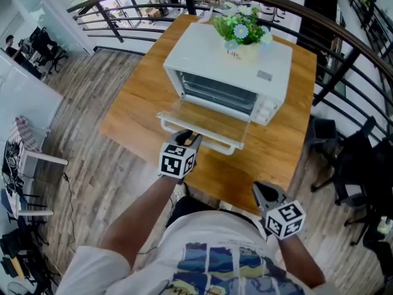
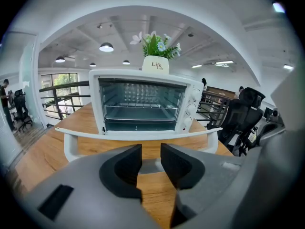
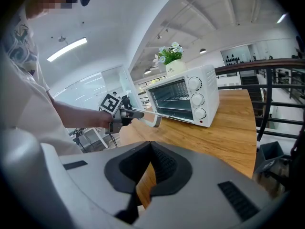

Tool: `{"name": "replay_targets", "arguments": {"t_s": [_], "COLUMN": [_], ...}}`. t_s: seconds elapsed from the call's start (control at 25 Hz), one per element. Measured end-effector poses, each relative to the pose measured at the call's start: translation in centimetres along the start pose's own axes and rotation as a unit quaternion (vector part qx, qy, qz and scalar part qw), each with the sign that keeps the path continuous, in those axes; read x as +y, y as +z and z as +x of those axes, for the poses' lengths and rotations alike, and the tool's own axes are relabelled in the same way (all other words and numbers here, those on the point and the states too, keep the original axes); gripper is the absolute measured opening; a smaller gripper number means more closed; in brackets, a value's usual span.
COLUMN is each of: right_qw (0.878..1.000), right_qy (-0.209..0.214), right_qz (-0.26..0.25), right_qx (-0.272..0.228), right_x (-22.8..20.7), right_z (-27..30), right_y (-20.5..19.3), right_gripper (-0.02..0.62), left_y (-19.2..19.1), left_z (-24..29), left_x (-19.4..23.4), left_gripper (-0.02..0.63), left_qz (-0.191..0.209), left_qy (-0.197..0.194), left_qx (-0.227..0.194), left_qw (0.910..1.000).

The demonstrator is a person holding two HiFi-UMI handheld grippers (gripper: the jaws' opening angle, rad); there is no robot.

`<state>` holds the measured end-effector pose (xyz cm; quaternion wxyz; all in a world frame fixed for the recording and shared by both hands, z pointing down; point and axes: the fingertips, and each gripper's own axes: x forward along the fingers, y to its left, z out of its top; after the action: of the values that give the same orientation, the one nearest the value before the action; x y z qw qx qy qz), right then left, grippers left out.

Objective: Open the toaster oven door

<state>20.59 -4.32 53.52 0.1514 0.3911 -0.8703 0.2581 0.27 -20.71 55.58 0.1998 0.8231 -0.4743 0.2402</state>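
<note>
A white toaster oven [image 1: 227, 66] stands on the wooden table [image 1: 138, 106], with its glass door [image 1: 206, 120] folded down flat toward me. The door's white handle [image 1: 215, 143] runs along its near edge. My left gripper [image 1: 187, 137] is at that handle, left of its middle. In the left gripper view the jaws [image 2: 151, 159] stand a little apart, with a pale piece of the handle [image 2: 151, 166] showing in the gap and the empty oven cavity [image 2: 138, 109] beyond. My right gripper [image 1: 265, 193] hangs off the table's near edge, its jaws [image 3: 151, 149] closed on nothing.
A white pot of flowers [image 1: 241, 47] sits on top of the oven. A dark curved railing [image 1: 344, 39] runs behind and to the right of the table. Black office chairs [image 1: 353, 158] stand at the right. White desks [image 1: 24, 158] are on the floor to the left.
</note>
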Motion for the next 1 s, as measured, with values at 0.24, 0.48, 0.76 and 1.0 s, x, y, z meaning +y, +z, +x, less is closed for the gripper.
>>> {"name": "replay_targets", "arguments": {"t_s": [0.24,0.48,0.76,1.0], "right_qw": [1.000,1.000,1.000,1.000], "right_qy": [-0.002,-0.003,-0.005,-0.010], "right_qz": [-0.001,-0.001,-0.001,-0.003], "right_qx": [0.000,0.004,0.006,0.008], "right_x": [-0.2,-0.3,-0.5,-0.5], "right_z": [-0.1,-0.1,-0.1,-0.3], "right_y": [0.1,-0.2,-0.1,0.0], "right_gripper": [0.002,0.002,0.002,0.002], "left_y": [-1.7,-3.5,-5.8,-6.9], "left_z": [0.4,0.9,1.8,2.2], "left_x": [0.1,0.2,0.4,0.4], "left_gripper": [0.121,0.120,0.120,0.120], "left_qz": [-0.004,-0.006,-0.004,0.002], "left_qy": [0.005,0.008,0.013,0.013], "left_qx": [0.003,0.009,0.024,0.030], "left_qw": [1.0000,0.9999,0.9996,0.9995]}}
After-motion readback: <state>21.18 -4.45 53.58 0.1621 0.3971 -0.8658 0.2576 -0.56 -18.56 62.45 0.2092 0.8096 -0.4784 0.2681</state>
